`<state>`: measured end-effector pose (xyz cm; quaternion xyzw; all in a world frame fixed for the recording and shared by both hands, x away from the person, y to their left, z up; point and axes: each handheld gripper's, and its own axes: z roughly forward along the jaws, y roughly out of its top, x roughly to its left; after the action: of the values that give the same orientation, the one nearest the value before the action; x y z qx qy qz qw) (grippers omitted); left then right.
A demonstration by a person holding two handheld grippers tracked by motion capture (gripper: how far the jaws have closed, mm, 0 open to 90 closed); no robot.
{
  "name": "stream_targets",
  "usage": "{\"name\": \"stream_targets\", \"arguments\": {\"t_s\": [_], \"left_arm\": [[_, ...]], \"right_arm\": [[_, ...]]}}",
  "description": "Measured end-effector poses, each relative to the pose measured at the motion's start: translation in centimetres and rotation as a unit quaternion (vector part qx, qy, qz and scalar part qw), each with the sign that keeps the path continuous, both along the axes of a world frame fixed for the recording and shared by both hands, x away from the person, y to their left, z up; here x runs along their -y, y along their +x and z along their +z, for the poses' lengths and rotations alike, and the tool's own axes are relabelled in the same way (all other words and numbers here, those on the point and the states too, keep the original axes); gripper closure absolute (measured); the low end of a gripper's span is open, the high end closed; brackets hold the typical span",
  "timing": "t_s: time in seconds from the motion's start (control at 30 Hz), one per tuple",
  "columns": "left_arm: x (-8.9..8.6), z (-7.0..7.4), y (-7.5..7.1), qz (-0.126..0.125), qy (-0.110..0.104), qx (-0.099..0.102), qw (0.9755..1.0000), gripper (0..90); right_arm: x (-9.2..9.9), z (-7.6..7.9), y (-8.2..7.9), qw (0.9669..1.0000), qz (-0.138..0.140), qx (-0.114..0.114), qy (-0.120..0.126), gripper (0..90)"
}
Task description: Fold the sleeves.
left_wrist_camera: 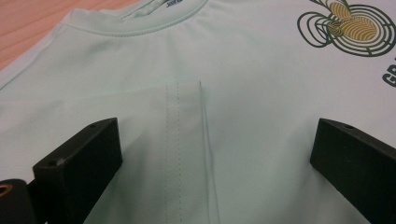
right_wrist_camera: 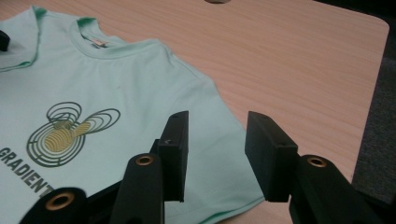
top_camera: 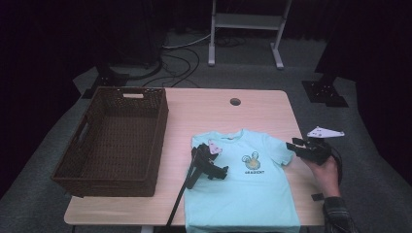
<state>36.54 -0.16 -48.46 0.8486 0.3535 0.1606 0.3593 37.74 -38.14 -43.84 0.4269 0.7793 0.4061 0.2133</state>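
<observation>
Mint T-shirt (top_camera: pixel 243 189): flat on worktop (top_camera: pixel 204 109), 3 o'clock of wicker basket (top_camera: pixel 114 141). Left gripper (left_wrist_camera: pixel 212 154): fingers released wide over folded sleeve. Right gripper (right_wrist_camera: pixel 217 156): fingers apart, unclenched, straddling right sleeve edge.

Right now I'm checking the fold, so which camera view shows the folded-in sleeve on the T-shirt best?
The left gripper view: the folded sleeve lies flat between open jaws, its stitched hem clear. The high view shows the T-shirt whole, but the left gripper covers that sleeve. The right gripper view catches just its edge.

T-shirt (top_camera: pixel 252 189) on table (top_camera: pixel 214 111), basket (top_camera: pixel 114 141) to its left
</observation>
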Motion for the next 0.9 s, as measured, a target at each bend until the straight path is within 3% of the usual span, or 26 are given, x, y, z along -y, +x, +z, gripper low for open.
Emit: {"name": "stream_targets", "arguments": {"t_s": [0.9], "left_arm": [[0.0,0.0,0.0,0.0,0.0,0.0,1.0,1.1]], "right_arm": [[1.7,-1.5,1.7,0.9988,-0.045,-0.017,-0.011,64.0]]}}
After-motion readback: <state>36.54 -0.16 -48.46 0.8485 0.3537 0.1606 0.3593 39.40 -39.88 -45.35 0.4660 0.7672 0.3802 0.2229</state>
